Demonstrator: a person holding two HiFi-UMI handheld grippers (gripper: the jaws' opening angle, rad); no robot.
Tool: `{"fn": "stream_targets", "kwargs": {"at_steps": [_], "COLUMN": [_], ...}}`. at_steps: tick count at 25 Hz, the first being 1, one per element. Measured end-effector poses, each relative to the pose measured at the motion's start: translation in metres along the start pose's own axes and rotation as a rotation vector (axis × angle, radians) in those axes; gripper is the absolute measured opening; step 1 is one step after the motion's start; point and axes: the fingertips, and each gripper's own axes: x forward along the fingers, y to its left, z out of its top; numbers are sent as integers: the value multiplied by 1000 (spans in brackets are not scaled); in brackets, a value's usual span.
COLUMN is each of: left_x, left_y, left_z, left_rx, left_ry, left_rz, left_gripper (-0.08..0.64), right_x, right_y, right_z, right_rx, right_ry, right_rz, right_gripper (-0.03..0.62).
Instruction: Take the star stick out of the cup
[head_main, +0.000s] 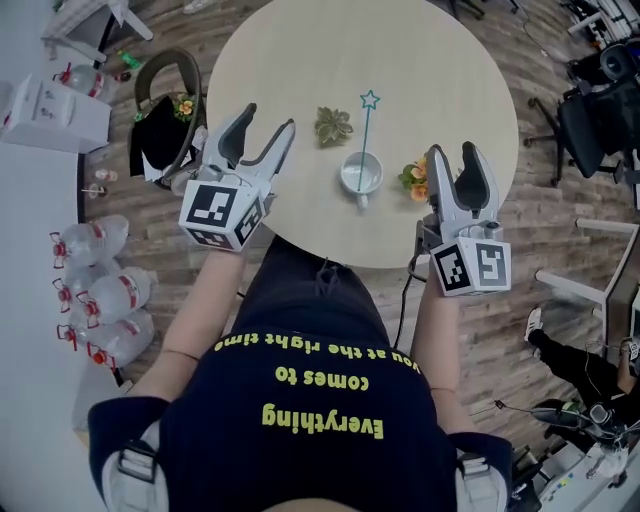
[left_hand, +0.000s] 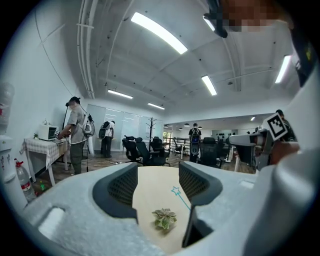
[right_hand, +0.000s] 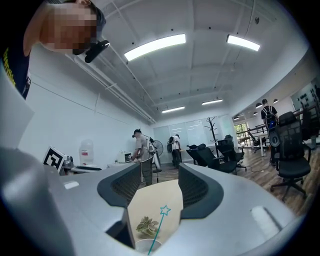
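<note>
1 star stick (head_main: 366, 135): thin, teal, in white cup (head_main: 347, 178) | left gripper (head_main: 268, 118), right gripper (head_main: 453, 150): jaws spread

My left gripper (head_main: 268, 118) and my right gripper (head_main: 452, 150) are pale grey. Their pads (left_hand: 121, 187) are dark charcoal with a fine grid texture, and their cubes carry bold black-and-white square markers. At the upper centre of the head view, the star stick (head_main: 367, 130) is thin and teal, its star only a teal outline. The cup (head_main: 361, 173) below it is plain white. The round table (head_main: 450, 60) is pale cream, with no pattern. Left of the stick, the leafy ornament (head_main: 333, 126) is dull green. Right of the cup, the flowers (head_main: 414, 180) are orange and yellow. My shirt (head_main: 300, 470) is navy with yellow lettering. The floor (head_main: 545, 225) is brown wood planking.
</note>
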Motion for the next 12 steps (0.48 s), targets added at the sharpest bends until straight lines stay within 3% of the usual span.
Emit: {"fn": "stream_targets", "kwargs": {"at_steps": [12], "left_x": [55], "left_y": [50], "left_z": [-2], "left_rx": [-11], "left_ry": [15], "left_rz": [-109], "left_gripper": [256], "right_x": [51], "right_y": [6], "right_z": [-11], "right_rx": [15], "right_ry": [15], "right_rz": [-100], "right_gripper": [233]}}
